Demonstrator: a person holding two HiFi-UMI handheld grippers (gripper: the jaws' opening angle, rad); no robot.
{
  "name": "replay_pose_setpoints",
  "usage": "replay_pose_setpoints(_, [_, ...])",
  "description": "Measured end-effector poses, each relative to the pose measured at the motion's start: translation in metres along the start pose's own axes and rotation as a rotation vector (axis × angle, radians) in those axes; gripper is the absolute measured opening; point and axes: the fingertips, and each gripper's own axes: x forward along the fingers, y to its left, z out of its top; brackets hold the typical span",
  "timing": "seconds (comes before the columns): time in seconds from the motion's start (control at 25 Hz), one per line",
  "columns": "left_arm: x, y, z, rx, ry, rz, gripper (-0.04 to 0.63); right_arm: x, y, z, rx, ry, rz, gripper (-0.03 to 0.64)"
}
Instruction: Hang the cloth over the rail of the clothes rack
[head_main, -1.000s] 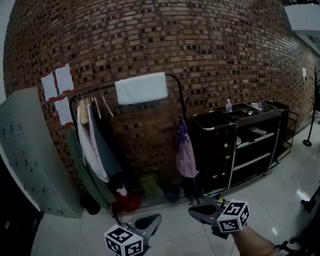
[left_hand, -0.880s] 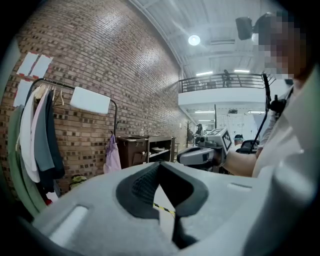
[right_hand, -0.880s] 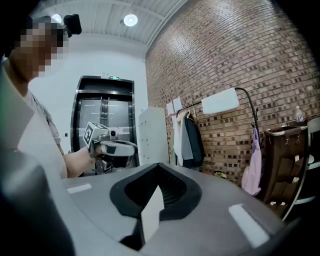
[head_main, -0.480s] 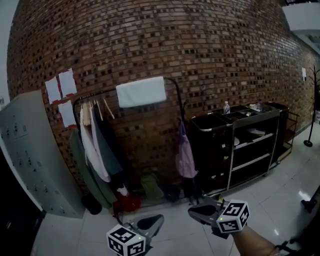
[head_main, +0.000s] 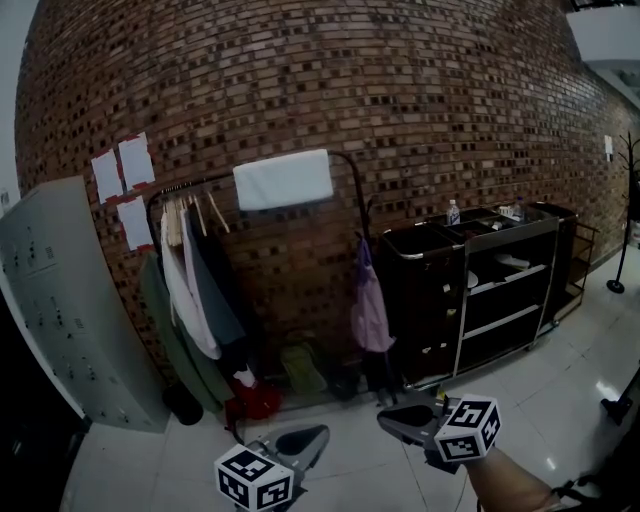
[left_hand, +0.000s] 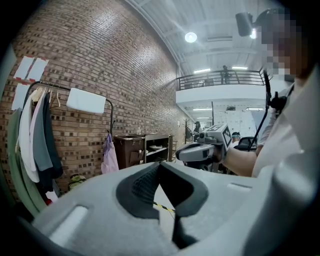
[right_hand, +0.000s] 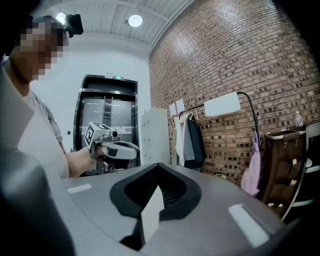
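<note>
Cloth (head_main: 283, 179) lies draped over rail (head_main: 200, 184), upper centre of head view, well apart from both tools. Left gripper (head_main: 315, 435) and right gripper (head_main: 390, 420) sit low in frame, jaws closed on nothing. Risk, in our judgement: an uneven drape sliding off. We cannot see the rear hang.

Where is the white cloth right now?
In the head view the white cloth hangs over the top rail of the clothes rack, left of centre, right of the hanging coats and up-left of the black cart.
</note>
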Motion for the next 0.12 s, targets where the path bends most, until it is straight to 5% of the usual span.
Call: replay_pose_setpoints(0.12, [0.0003,-0.0061,-0.0062,0.0,0.005,-0.002,0.0,-0.0022,0.0037,-0.0047,-0.006,0.001,0.005,0.0])
